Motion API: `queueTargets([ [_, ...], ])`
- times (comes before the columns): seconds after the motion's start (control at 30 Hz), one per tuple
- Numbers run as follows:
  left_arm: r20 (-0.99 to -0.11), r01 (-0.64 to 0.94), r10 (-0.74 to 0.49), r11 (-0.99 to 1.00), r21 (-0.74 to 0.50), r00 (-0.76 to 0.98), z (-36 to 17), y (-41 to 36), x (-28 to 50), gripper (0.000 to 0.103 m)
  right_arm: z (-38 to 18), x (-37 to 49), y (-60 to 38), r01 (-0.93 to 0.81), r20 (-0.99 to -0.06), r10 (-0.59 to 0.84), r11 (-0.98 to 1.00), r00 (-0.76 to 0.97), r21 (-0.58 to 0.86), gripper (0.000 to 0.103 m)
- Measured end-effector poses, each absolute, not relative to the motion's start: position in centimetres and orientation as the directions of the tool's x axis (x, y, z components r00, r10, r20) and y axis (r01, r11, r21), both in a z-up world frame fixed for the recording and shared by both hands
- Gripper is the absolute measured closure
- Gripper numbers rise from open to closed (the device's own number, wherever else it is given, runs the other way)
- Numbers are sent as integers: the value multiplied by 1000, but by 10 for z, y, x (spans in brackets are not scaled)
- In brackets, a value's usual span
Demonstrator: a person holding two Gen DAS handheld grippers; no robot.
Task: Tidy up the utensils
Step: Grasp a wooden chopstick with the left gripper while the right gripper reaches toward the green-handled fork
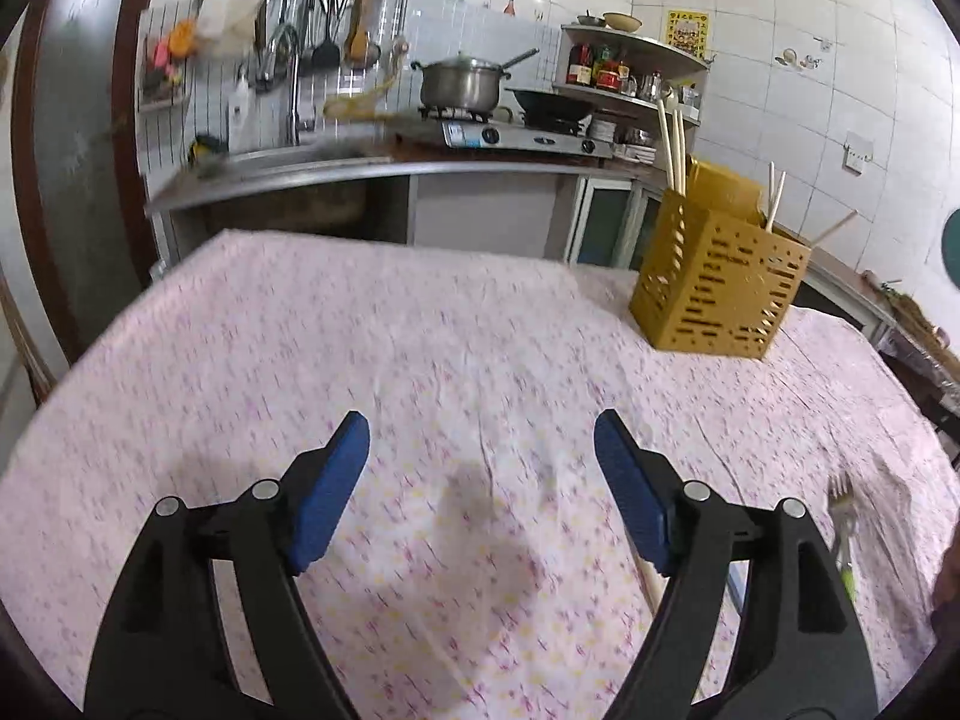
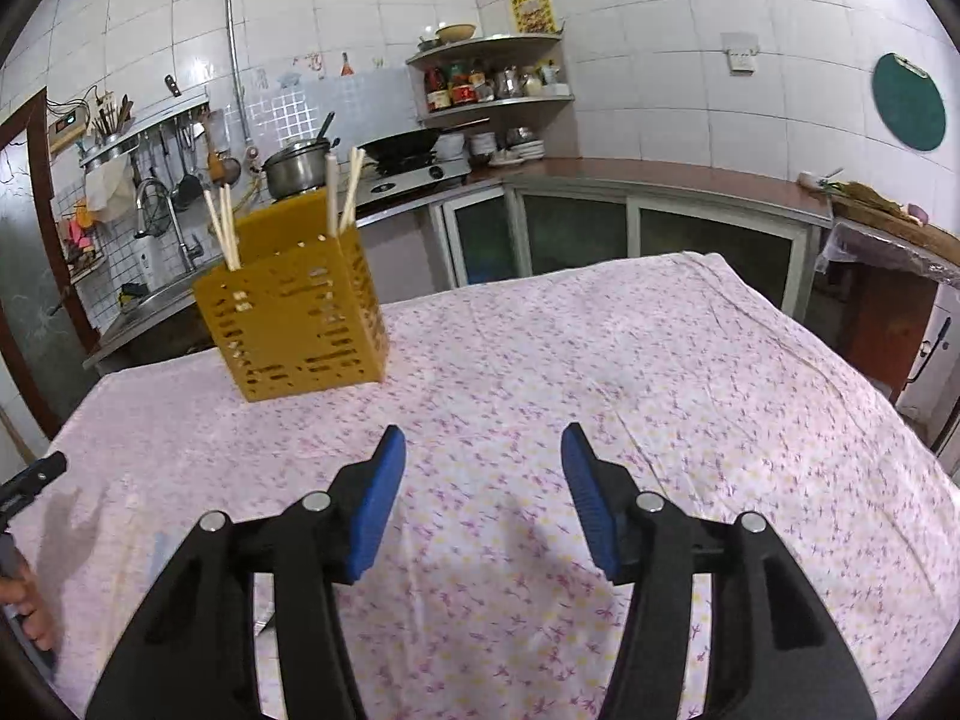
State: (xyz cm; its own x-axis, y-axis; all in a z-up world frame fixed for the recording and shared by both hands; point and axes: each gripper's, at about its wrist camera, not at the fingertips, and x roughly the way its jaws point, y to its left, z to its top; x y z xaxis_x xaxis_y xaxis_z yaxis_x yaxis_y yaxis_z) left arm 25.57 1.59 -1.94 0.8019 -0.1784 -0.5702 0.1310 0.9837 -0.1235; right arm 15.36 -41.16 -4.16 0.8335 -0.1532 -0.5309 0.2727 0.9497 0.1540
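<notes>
1. Yellow plastic holder (image 1: 717, 291) stands well beyond the left gripper (image 1: 480, 450), off to its right, with several chopsticks (image 1: 672, 147) already upright in it. The blue fingers (image 1: 330, 492) are spread with nothing between them. A fork (image 1: 843, 531) lies on the tablecloth (image 1: 360, 330) just outside the right finger, and a pale stick (image 1: 651, 585) shows beside that finger; both are left to put away.
2. Spread and empty too is the right gripper (image 2: 483, 456); the holder sits ahead, left of its fingers.
</notes>
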Motion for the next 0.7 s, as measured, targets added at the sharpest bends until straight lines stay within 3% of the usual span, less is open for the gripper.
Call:
queueTargets([
  [0.13,-555,153,-176,984,-88,813,-14,6,249,22,-40,150,-408,251,-527,-127,953,840,171,44],
  [0.3,-605,169,-210,978,-124,768,-24,-5,256,22,-46,154,-407,253,-551,-110,949,827,190,44],
  [0.57,-622,175,-186,981,-79,761,-31,-17,253,22,-49,155,-403,248,-568,-104,951,816,182,44],
  [0.7,-640,178,-195,980,-91,743,-34,-19,255,21,-54,159,-399,209,-587,-29,948,809,240,44],
])
